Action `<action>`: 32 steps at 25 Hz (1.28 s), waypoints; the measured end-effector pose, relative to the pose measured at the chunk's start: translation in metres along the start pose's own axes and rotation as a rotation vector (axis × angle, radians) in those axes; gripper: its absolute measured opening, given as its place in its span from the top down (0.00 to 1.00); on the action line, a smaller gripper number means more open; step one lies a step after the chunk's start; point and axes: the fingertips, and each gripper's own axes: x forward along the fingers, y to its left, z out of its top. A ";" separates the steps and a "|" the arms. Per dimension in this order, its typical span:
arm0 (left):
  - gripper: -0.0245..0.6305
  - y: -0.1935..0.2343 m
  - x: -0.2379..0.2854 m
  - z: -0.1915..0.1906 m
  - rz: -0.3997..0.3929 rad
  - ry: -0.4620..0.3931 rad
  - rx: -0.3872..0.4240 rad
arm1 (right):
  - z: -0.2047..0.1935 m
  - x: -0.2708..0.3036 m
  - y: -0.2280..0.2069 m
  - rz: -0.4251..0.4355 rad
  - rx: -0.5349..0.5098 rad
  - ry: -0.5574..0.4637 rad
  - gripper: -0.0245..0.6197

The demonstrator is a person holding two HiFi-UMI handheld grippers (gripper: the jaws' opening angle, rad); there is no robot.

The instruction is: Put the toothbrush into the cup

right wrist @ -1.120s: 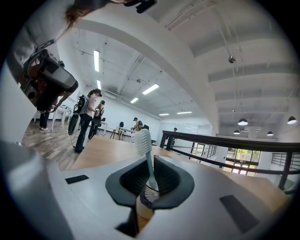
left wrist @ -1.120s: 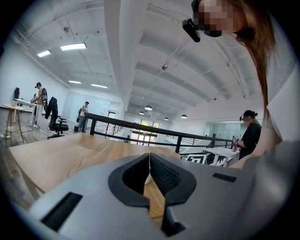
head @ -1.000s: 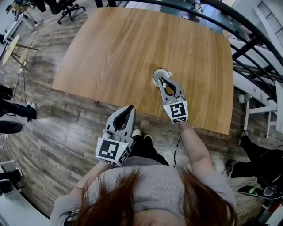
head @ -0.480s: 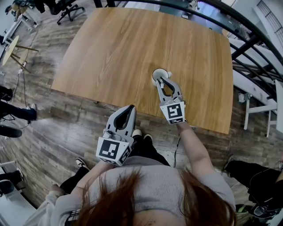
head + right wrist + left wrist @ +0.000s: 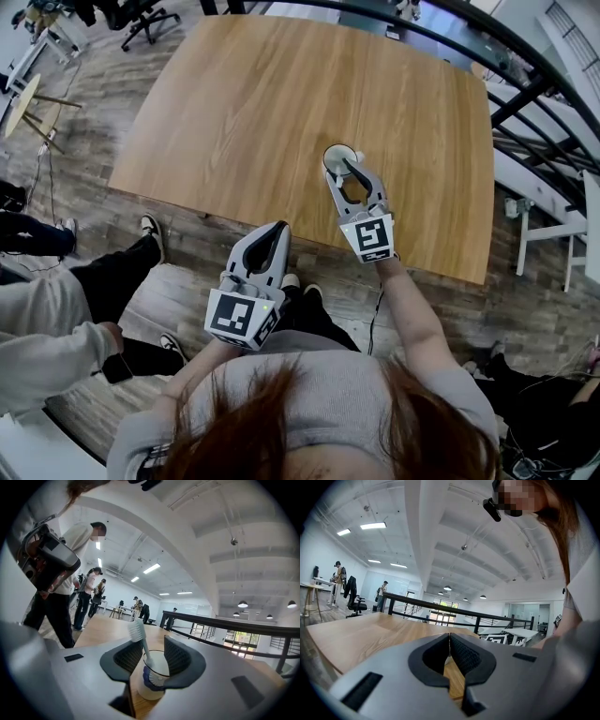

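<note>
One seemingly light, stiff white toothbrush (image 5: 137, 631) leans in the pale cup (image 5: 152, 688) between your right gripper's (image 5: 153, 654) just-opened fingers (image 5: 178, 656); regrip its neck; left gripper (image 5: 449, 641) fingers (image 5: 464, 654) together

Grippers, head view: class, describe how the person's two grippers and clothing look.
The left gripper and right gripper are pale grey tapering shells with dark ribbed pads. Each carries a cube of black-and-white square markers. The person wears a grey top.

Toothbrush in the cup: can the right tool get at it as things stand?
Probably yes. The right tool has just been opening its jaws; they stand apart with the toothbrush between them, and nothing else is in the way.
</note>
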 end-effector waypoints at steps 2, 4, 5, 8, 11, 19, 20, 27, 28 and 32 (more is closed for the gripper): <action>0.95 0.000 0.000 0.000 -0.002 -0.001 0.000 | -0.001 0.000 0.000 0.000 0.000 0.005 0.77; 0.95 -0.001 0.000 0.001 -0.003 0.000 0.002 | -0.004 0.000 0.001 0.000 -0.003 0.013 0.77; 0.95 -0.001 0.000 0.001 -0.003 0.000 0.002 | -0.005 -0.001 0.001 -0.001 -0.003 0.017 0.77; 0.95 -0.002 0.000 0.001 -0.005 0.002 -0.001 | -0.007 -0.001 0.001 -0.004 0.002 0.024 0.77; 0.95 -0.002 0.000 -0.001 -0.006 0.004 -0.002 | -0.007 -0.003 0.003 -0.006 0.011 0.021 0.77; 0.95 -0.003 0.001 0.002 -0.013 -0.002 -0.004 | 0.025 -0.013 0.008 -0.004 0.038 -0.058 0.77; 0.95 -0.004 0.001 0.002 -0.016 -0.002 -0.003 | 0.029 -0.014 0.009 0.000 0.030 -0.071 0.77; 0.95 -0.007 0.005 0.004 -0.032 -0.007 -0.006 | 0.043 -0.020 0.013 0.002 0.065 -0.106 0.77; 0.95 -0.007 0.005 0.005 -0.033 -0.009 -0.005 | 0.047 -0.022 0.014 0.002 0.075 -0.114 0.77; 0.95 -0.008 0.006 0.010 -0.041 -0.025 0.002 | 0.061 -0.039 0.014 -0.017 0.151 -0.120 0.77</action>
